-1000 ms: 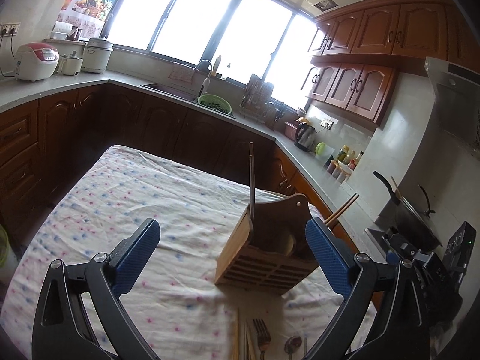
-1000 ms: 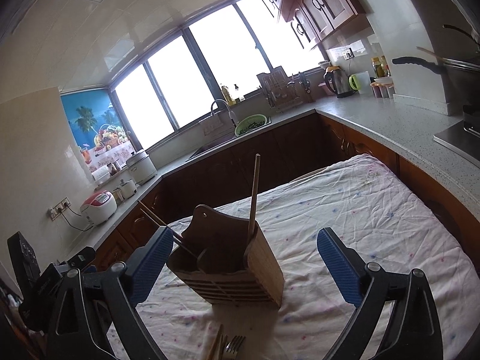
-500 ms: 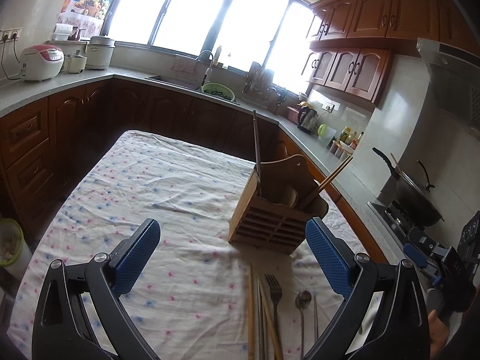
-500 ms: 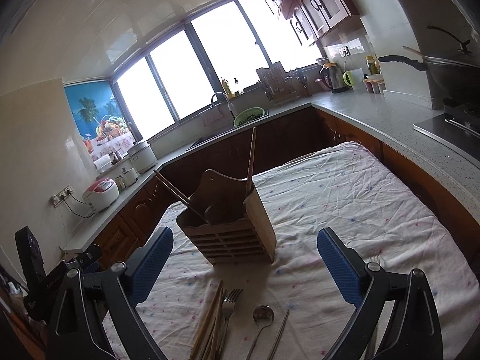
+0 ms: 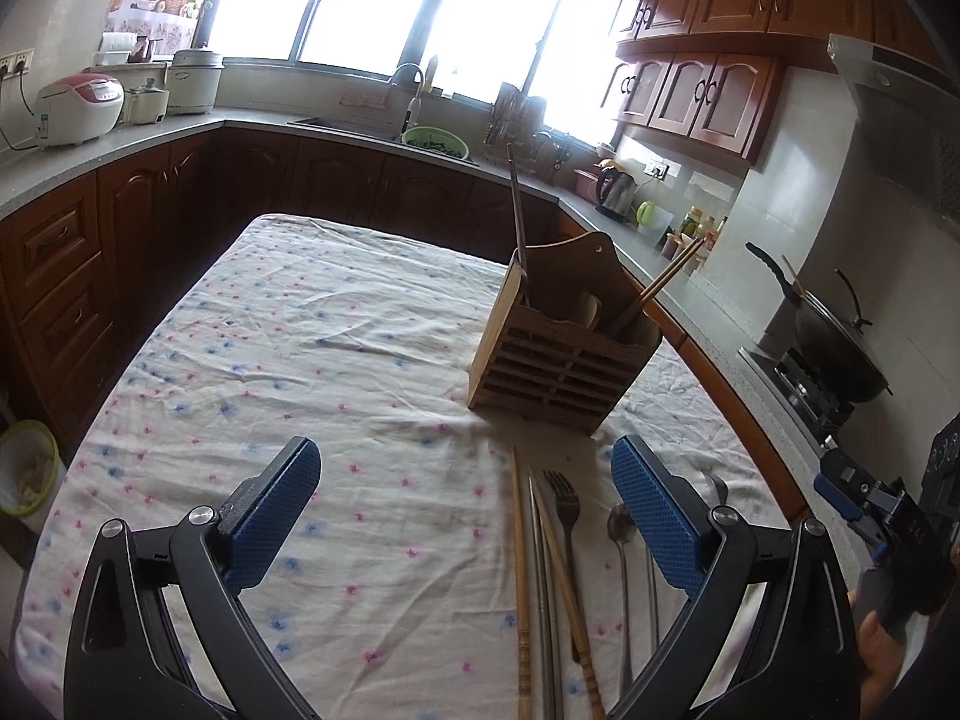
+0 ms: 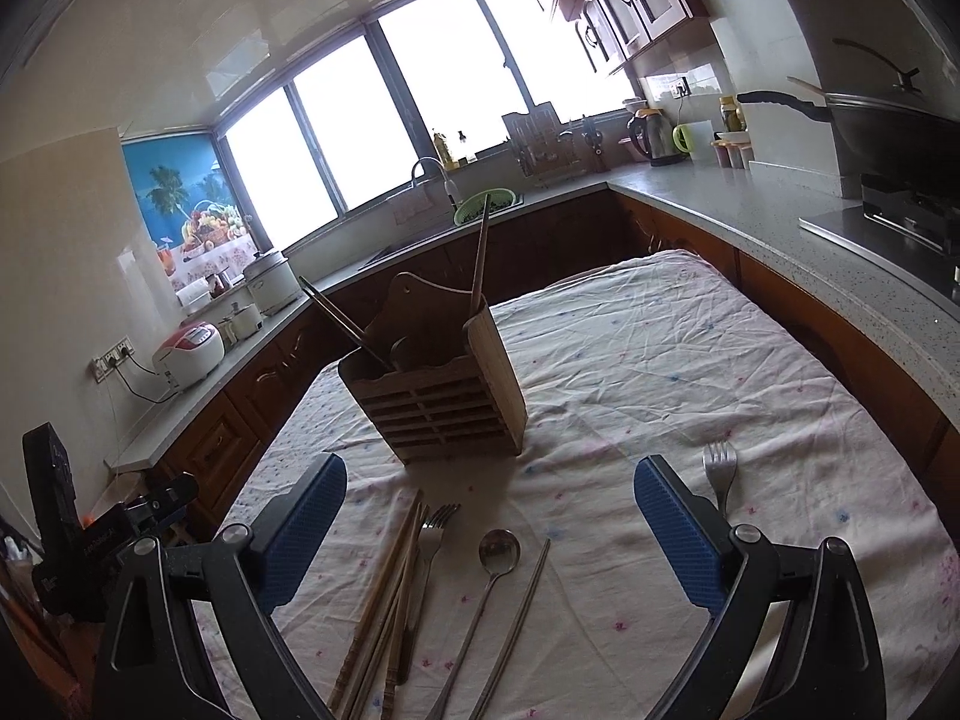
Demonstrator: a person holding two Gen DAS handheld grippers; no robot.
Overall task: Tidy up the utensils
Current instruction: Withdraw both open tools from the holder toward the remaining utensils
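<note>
A wooden utensil holder [image 5: 564, 354] [image 6: 438, 390] stands on the cloth-covered table with a few chopsticks [image 5: 517, 222] upright in it. In front of it lie wooden chopsticks [image 5: 521, 564] [image 6: 384, 588], a fork [image 5: 564, 504] [image 6: 429, 546], a spoon [image 5: 623, 546] [image 6: 495, 558] and metal chopsticks [image 6: 522, 612]. A second fork [image 6: 720, 474] lies beside the right gripper's right finger. My left gripper [image 5: 465, 516] is open and empty above the cloth, left of the utensils. My right gripper [image 6: 489, 534] is open and empty over the spoon.
The table carries a white floral cloth [image 5: 288, 348]. Counters wrap around it: rice cookers [image 5: 78, 108] at left, a sink [image 5: 420, 138] at the back, a kettle [image 5: 615, 192] and a wok [image 5: 840, 354] on the stove at right.
Both grippers have pulled back and tilted down from the holder. The holder looks farther off and the utensils lying on the cloth have come into view.
</note>
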